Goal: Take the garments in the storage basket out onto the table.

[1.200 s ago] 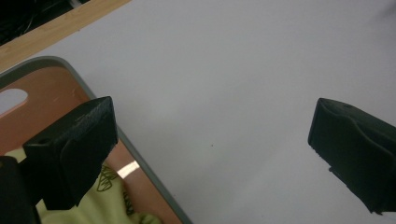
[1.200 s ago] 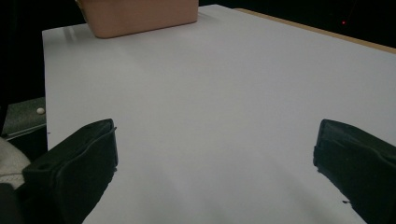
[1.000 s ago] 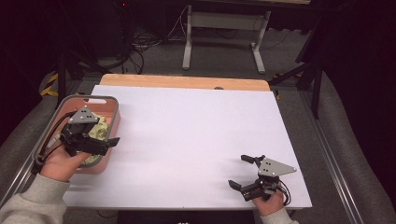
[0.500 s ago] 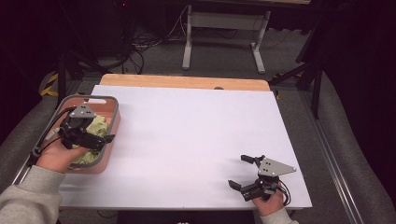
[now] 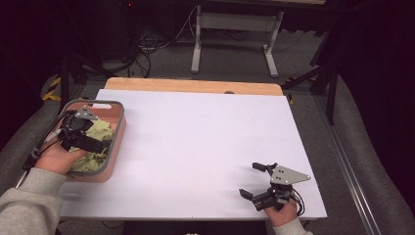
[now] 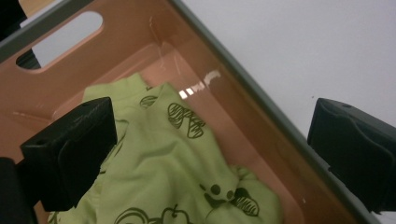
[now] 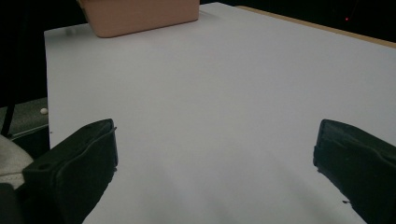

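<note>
Cloth in the bin, left gripper poised over it

Cloth [image 6: 173,163] is lying crumpled in the bin [image 5: 116,142], a salmon-pink tub with a grey rim sitting at the left edge of the table [image 5: 205,147]. It is light green with dark printed figures, and it is bunching in soft folds against the bin floor and near wall. Judging by those folds, it is thin, limp and very light: it is likely to drape and trail when lifted, with no risk of breaking and little of slipping once pinched. A raised ridge or bunched fold near the middle of the heap looks the best place to take hold, since a flat single layer pressed to the floor would be hard to get a jaw under. Whether more than one piece is lying there, I cannot tell.

Left gripper [image 5: 90,139] is hovering inside the bin's outline, tilted down toward the cloth, the forearm coming in from the lower left. Its jaws are standing wide apart and gripping nothing; in the left gripper view one jaw is hanging over the cloth and the other over the bin's rim on the table side.

Right gripper [image 5: 259,181] is resting low near the table's front right corner, well apart from the bin, jaws spread wide and empty, pointing across the bare white surface.
</note>
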`<state>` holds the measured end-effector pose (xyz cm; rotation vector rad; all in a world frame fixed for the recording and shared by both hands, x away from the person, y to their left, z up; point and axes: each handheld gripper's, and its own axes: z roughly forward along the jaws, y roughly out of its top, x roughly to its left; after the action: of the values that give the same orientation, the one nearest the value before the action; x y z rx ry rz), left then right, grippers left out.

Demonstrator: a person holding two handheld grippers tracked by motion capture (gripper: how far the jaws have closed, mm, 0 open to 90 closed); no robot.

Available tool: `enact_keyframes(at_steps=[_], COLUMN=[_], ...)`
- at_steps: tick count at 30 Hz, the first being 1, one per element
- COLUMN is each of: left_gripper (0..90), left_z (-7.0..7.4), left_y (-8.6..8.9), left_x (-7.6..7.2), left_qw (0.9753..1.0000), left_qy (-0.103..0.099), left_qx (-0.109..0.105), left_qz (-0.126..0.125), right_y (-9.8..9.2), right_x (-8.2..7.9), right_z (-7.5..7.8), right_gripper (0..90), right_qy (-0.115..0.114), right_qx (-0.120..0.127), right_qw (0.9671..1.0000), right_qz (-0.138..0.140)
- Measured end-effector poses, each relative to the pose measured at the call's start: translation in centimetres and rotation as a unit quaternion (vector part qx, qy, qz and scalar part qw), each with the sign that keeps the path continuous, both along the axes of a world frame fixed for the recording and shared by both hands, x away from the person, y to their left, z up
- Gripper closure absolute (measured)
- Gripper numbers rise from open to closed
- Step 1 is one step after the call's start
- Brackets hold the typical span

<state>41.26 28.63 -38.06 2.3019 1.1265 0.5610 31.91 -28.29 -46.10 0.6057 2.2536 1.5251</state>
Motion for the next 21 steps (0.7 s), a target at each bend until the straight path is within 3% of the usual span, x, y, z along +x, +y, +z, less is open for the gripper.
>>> enact_keyframes(at_steps=[9, 15, 21], left_gripper=[2.3, 1.3, 0.6], left_z=[-1.2, -1.9, -2.4], left_y=[1.5, 2.2, 2.7], left_x=[1.5, 2.2, 2.7], left_qw=[0.9986, 0.9970, 0.9953], left_qy=[0.039, 0.055, 0.079], left_qx=[0.012, 0.016, 0.012], left_qz=[0.033, 0.052, 0.054], right_y=[0.1, 0.1, 0.1], right_x=[0.0, 0.1, 0.1], right_z=[-0.1, -0.1, -0.1], right_gripper=[0.5, 0.5, 0.5], right_qy=[0.007, 0.008, 0.008], right_qx=[0.002, 0.002, 0.003], right_qw=[1.0000, 0.9999, 0.9999], right_qz=[0.006, 0.008, 0.009])
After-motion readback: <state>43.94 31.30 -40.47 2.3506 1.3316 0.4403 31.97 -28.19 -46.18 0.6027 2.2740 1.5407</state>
